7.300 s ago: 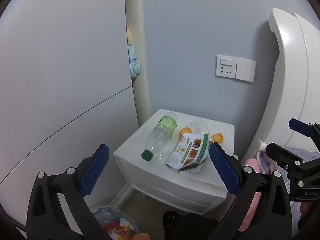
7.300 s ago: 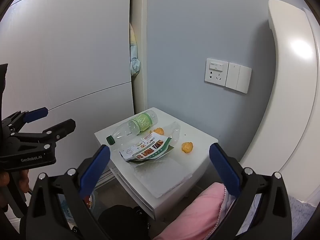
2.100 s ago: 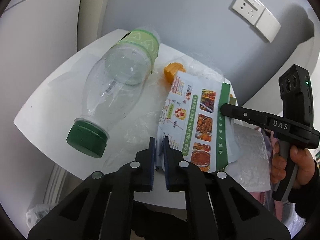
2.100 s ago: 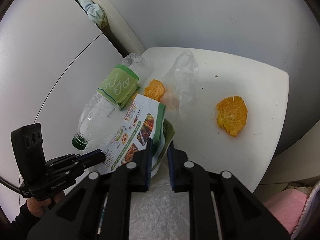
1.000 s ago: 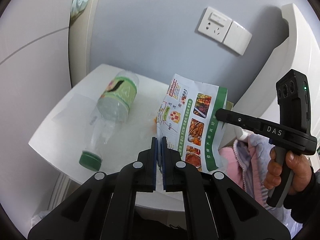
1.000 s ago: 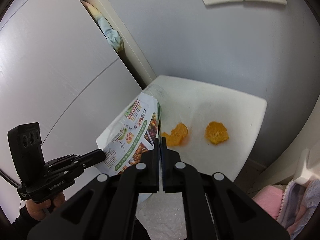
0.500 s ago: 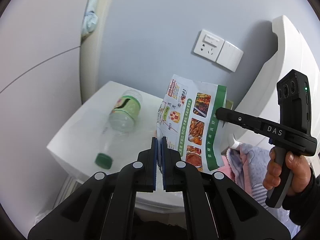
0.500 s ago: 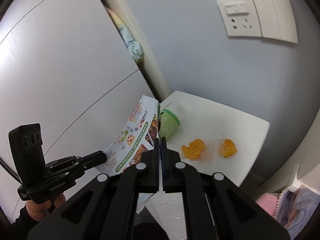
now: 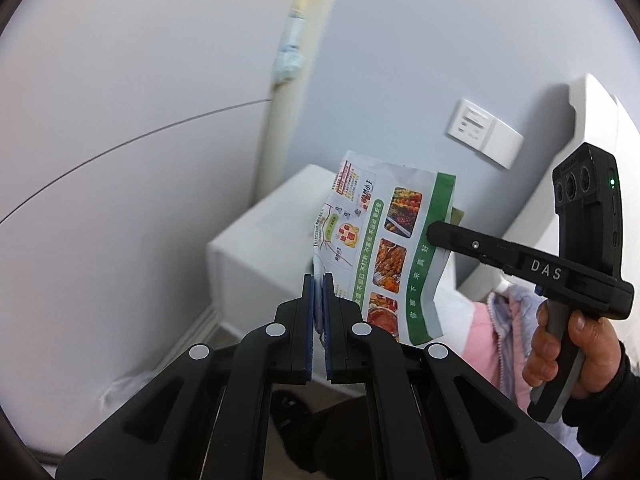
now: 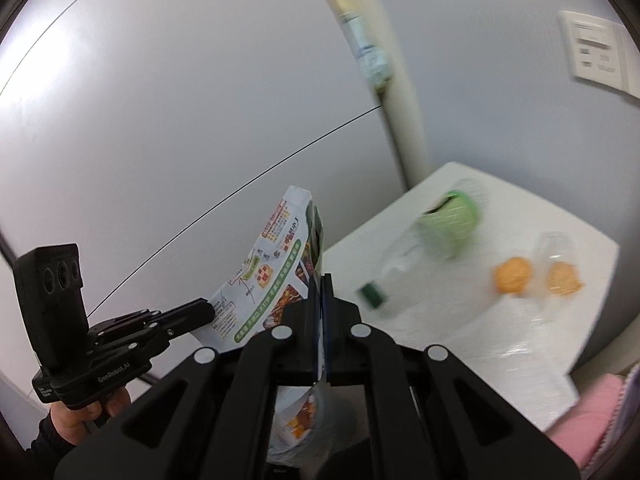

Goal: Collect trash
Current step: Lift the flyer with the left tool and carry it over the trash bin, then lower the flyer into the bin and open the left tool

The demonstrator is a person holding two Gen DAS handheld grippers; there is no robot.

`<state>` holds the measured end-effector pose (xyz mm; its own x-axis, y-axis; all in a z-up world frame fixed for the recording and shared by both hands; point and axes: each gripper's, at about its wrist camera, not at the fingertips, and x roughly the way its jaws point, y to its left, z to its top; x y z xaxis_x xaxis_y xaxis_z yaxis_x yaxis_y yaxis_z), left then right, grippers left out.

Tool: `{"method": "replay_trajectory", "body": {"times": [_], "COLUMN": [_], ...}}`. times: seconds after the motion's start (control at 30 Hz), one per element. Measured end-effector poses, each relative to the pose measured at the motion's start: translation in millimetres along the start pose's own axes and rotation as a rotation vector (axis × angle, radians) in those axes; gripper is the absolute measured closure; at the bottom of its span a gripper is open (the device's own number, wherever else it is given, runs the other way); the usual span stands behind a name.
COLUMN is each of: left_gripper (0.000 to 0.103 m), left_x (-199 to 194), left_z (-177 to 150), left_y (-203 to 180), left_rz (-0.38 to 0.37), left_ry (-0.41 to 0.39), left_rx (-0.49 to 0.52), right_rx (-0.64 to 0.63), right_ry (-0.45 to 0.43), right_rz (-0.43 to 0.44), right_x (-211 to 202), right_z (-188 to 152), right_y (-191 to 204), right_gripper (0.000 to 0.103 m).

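A printed leaflet (image 9: pixel 380 240) with food photos and a green border hangs in the air, held between both grippers. My left gripper (image 9: pixel 319 280) is shut on its left edge. My right gripper (image 10: pixel 321 280) is shut on its green right edge, and its tip (image 9: pixel 432 236) shows in the left wrist view. In the right wrist view the leaflet (image 10: pixel 272 276) is off the nightstand's left side, with the left gripper (image 10: pixel 206 310) pinching its lower corner. A clear bottle (image 10: pixel 432 248) with a green cap, two orange peels (image 10: pixel 512 274) and clear plastic wrap (image 10: pixel 556 248) lie on the white nightstand (image 10: pixel 460 320).
A plastic-lined bin (image 10: pixel 304 428) holding scraps sits on the floor below the right gripper. A white wardrobe panel (image 10: pixel 160 120) stands close on the left. A pink cloth (image 10: pixel 592 420) lies at the lower right. A wall socket (image 9: pixel 484 140) is behind the nightstand (image 9: pixel 260 248).
Both grippers have carried the leaflet up and leftward, away from the nightstand top. The bin has come into the right wrist view beneath the leaflet.
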<state>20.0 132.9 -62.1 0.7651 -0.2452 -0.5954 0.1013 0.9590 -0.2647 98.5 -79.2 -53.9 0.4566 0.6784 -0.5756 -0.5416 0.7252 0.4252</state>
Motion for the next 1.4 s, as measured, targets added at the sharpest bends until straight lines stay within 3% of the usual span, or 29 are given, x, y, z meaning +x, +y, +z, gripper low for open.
{"method": "replay_trajectory", "body": {"times": [0.3, 0.6, 0.8, 1.4], "left_gripper": [0.100, 0.100, 0.100, 0.100], "left_x": [-63, -87, -71, 14], "left_z": [-50, -98, -134, -221], "left_y": [69, 122, 154, 222], "left_rz": [0.147, 0.262, 0.295, 0.282], "left_ry": [-0.022, 0.006, 0.063, 0.281], "left_rx": [-0.117, -0.218, -0.281, -0.409], "right_rx": [-0.103, -0.167, -0.181, -0.179], "right_ry": [0.115, 0.242, 0.334, 0.542], "right_rz": [0.118, 0.182, 0.178, 0.111], "right_x": [58, 119, 153, 258], "right_z": [-26, -66, -101, -176], "right_y": [76, 131, 144, 113], "right_gripper": [0.099, 0.099, 0.099, 0.099]}}
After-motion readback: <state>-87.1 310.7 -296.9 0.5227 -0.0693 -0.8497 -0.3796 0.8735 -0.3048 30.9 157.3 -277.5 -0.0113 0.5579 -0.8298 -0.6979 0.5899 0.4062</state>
